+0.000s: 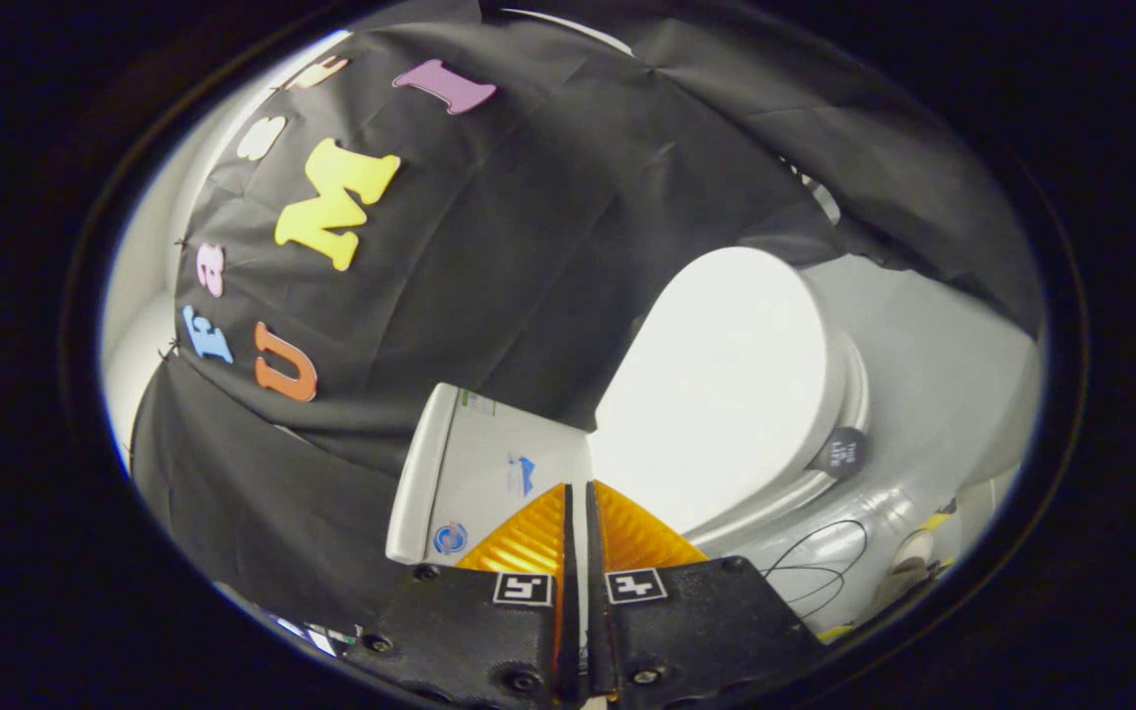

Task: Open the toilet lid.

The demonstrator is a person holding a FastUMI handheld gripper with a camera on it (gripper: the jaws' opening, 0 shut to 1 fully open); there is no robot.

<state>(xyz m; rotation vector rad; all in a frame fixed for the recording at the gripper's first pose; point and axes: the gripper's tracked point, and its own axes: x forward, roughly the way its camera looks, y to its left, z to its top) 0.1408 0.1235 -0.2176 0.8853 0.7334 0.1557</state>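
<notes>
The white toilet lid (726, 385) lies down over the seat rim (859, 394), just beyond and to the right of my fingertips. A small black round piece (842, 452) sits at the rim's edge. The white cistern (474, 463), with small stickers on it, stands just ahead of the fingers on their left. My gripper (578, 490) is shut, its two orange fingers (529, 537) pressed together with nothing between them. The tips sit where the cistern meets the back of the lid; whether they touch it I cannot tell.
Black cloth (529, 247) hangs close behind the cistern and the toilet. Thin black cables (819, 562) loop over the white toilet body below the seat. Grey floor (943, 345) lies beyond the bowl, and a white wall (139, 296) shows past the cloth.
</notes>
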